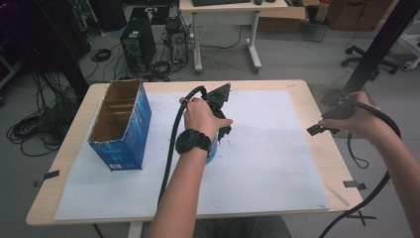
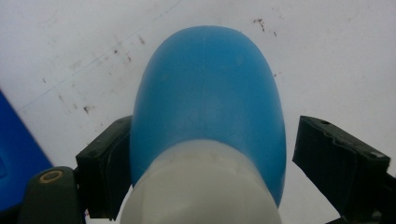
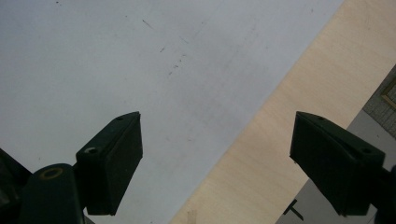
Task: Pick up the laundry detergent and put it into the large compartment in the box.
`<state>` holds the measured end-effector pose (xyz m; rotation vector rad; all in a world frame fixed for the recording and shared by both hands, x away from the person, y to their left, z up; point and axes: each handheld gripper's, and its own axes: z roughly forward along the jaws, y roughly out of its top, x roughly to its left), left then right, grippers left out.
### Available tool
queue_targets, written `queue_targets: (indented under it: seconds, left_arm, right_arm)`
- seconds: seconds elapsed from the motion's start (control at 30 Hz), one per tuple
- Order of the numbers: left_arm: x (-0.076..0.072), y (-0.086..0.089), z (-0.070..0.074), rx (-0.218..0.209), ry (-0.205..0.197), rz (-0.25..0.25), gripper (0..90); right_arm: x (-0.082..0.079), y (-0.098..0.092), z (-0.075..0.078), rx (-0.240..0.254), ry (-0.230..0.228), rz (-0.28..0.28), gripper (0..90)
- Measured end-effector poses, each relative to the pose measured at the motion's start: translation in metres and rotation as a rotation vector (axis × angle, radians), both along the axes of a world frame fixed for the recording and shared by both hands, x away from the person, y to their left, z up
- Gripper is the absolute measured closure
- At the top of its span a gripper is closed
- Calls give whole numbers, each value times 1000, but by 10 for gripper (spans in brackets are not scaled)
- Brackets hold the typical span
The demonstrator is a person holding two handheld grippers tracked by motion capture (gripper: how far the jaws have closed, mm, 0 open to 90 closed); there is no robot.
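1. Blue and white plastic, a rounded bottle (image 2: 208, 126) lies between the jaws of the left gripper (image 2: 205, 168), its blue end pointing away from them over the white sheet (image 2: 327, 56).
2. The jaw on the left of that view touches the bottle's side; the other stands just clear, so the grip is not closed.
3. A blue cardboard box (image 1: 121, 124), open on top, stands near the left hand (image 1: 200, 119), on its outer side.
4. The right gripper (image 3: 215, 172) hangs wide open and empty over the sheet's edge and the wooden table (image 3: 299, 121), well apart from the bottle.
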<state>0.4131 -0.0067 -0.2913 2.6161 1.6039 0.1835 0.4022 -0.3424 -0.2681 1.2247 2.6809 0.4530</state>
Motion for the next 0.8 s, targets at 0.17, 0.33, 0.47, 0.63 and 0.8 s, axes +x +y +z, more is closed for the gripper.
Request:
queue_targets:
  seconds: [0.17, 0.33, 0.47, 0.63, 0.8]
  left_arm:
    - [1, 0, -2, -1, -4, 3, 238]
    - [2, 3, -1, -4, -5, 6, 291]
    - [3, 4, -2, -4, -6, 11, 321]
    - [4, 5, -3, 6, -6, 15, 365]
    - [4, 6, -3, 0, 0, 15, 370]
  right_arm:
    - [0, 1, -1, 0, 3, 1, 174]
    - [1, 0, -1, -1, 2, 0, 175]
    - [1, 1, 0, -2, 3, 1, 174]
    - [1, 1, -1, -2, 4, 1, 174]
    - [1, 0, -1, -4, 4, 1, 174]
